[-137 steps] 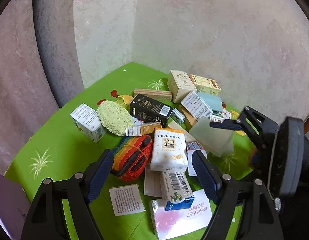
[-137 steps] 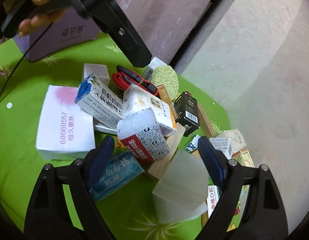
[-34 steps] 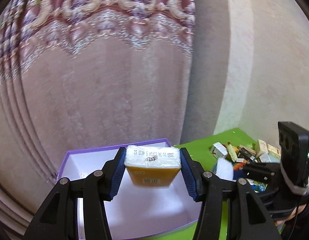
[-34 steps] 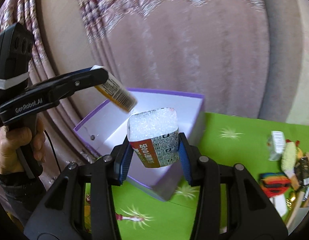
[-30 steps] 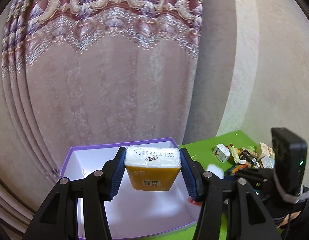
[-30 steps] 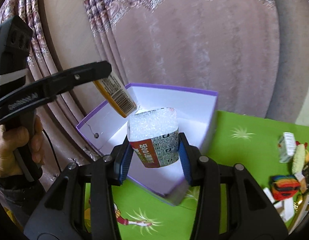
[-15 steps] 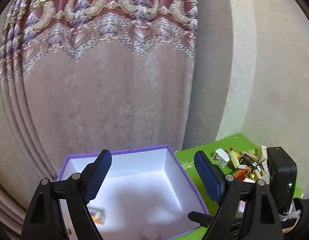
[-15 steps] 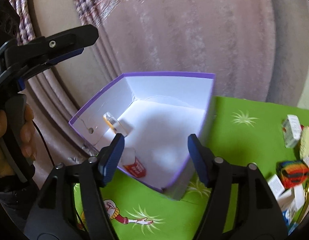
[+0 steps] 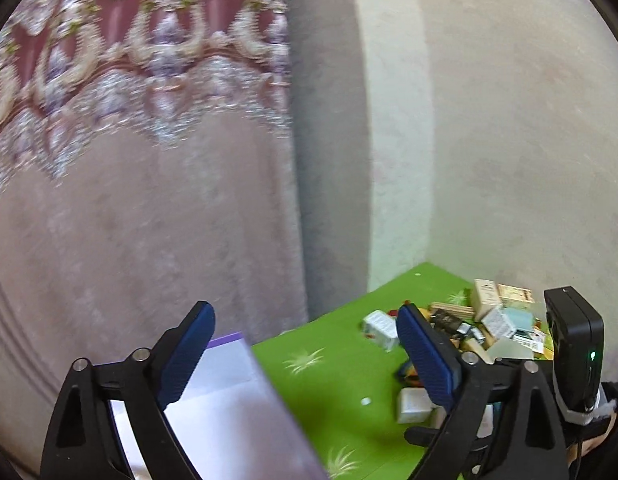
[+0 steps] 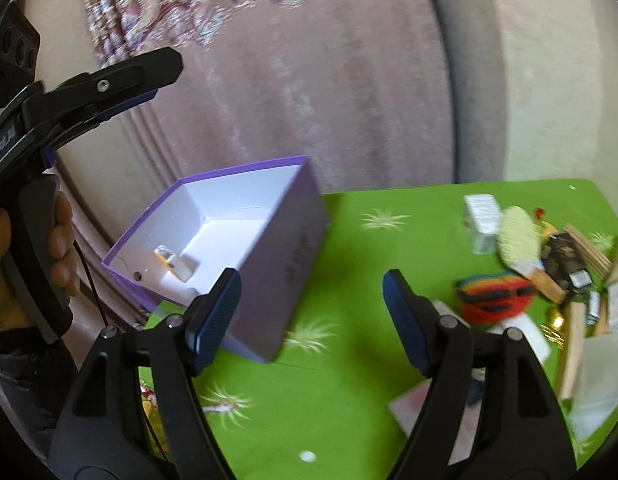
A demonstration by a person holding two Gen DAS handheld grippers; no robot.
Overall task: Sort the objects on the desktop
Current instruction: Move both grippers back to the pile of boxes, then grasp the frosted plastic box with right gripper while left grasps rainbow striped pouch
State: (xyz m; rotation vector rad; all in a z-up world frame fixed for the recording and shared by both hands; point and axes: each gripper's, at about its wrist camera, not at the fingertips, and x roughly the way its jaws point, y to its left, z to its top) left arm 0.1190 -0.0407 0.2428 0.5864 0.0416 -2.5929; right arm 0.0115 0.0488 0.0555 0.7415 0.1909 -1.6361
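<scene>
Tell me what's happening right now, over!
Left gripper opening, nothing in it. Right gripper opening, nothing in it. Purple box holds two packets. Pile of things waits on the green cloth, nothing blocking.

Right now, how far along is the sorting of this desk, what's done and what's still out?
Done: the purple box holds at least two small packs. In hand: nothing; the left gripper and right gripper are both empty, jaws opening. Left: most of it. The pile on the green tablecloth includes a rainbow strap, a green sponge, a black box and a white carton.
</scene>
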